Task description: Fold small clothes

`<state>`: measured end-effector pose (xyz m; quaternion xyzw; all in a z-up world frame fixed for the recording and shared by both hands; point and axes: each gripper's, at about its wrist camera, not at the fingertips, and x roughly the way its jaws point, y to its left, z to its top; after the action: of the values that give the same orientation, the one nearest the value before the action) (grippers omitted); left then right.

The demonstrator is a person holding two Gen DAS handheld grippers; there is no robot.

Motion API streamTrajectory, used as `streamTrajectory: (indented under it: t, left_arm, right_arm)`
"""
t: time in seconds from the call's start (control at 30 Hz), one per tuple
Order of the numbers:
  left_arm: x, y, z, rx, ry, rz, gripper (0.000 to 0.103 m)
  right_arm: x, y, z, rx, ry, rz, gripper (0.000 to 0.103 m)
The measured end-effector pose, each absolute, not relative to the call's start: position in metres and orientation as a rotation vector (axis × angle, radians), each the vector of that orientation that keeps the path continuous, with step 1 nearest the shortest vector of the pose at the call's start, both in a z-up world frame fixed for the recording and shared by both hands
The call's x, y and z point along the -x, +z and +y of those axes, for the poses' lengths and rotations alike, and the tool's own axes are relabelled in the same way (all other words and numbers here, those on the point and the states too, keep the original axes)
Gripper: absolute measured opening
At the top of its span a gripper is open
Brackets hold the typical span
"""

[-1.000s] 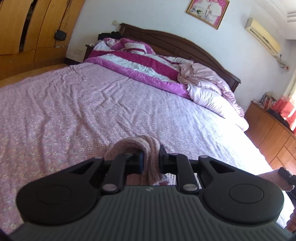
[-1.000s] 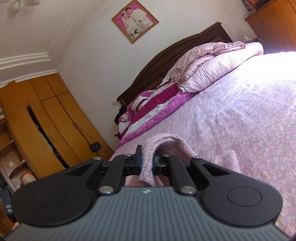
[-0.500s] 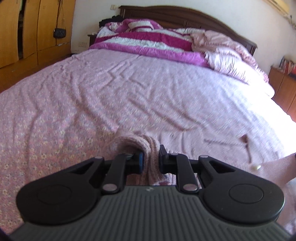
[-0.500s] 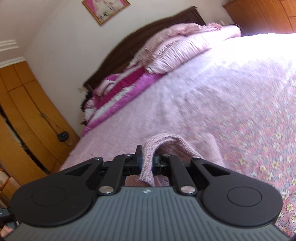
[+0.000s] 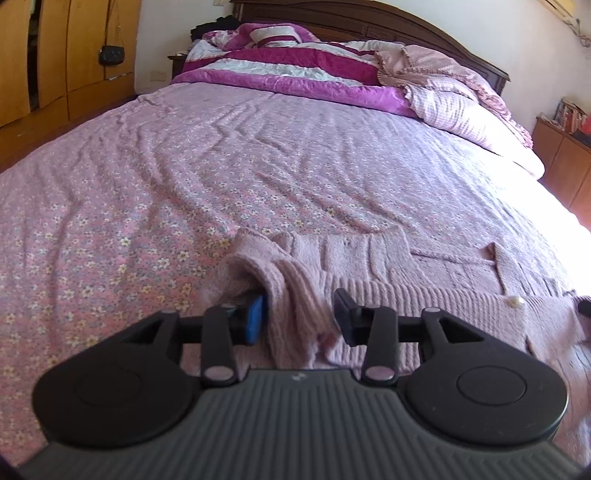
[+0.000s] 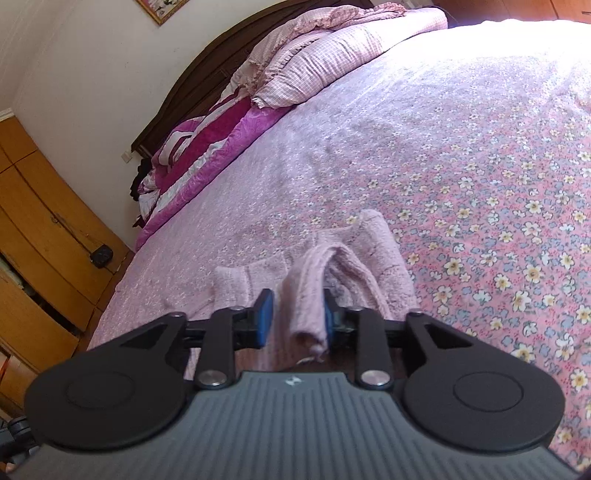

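The left gripper [image 5: 298, 314] and right gripper [image 6: 297, 317] had just been opened, the pink knit garment [image 5: 388, 266] released but its ridges apparently still lodged between the jaws. It was laid on the floral bedsheet [image 5: 147, 184]. Both should be withdrawn straight back, lest the fold be dragged. The heaped quilt [image 5: 295, 70] was well apart.

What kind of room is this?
A home bedroom, most likely. A large bed with a dark wooden headboard fills the view, with a heaped quilt at its head and wooden wardrobes along the wall.
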<state>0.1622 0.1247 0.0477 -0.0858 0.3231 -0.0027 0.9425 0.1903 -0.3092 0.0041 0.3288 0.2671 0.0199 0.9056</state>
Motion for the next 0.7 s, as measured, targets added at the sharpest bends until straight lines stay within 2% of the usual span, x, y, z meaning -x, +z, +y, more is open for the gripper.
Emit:
streamTrajectory:
  t: [0.07, 0.5, 0.6, 0.7]
  left_arm:
    - [-0.156, 0.05, 0.125, 0.178, -0.017, 0.659, 0.043]
    - [-0.152, 0.046, 0.135, 0.298, -0.053, 0.699, 0.041]
    - [-0.155, 0.042, 0.134, 0.283, -0.062, 0.71, 0.025]
    - [-0.155, 0.042, 0.134, 0.273, -0.081, 0.702, 0.021]
  right_arm:
    - [-0.183, 0.01, -0.307, -0.681, 0.057, 0.554, 0.049]
    - [-0.162, 0.016, -0.248, -0.722, 0.257, 0.677, 0.049]
    - [-0.173, 0.01, -0.23, -0.701, 0.289, 0.699, 0.049]
    - [-0.18, 0.008, -0.222, -0.702, 0.293, 0.695, 0.048]
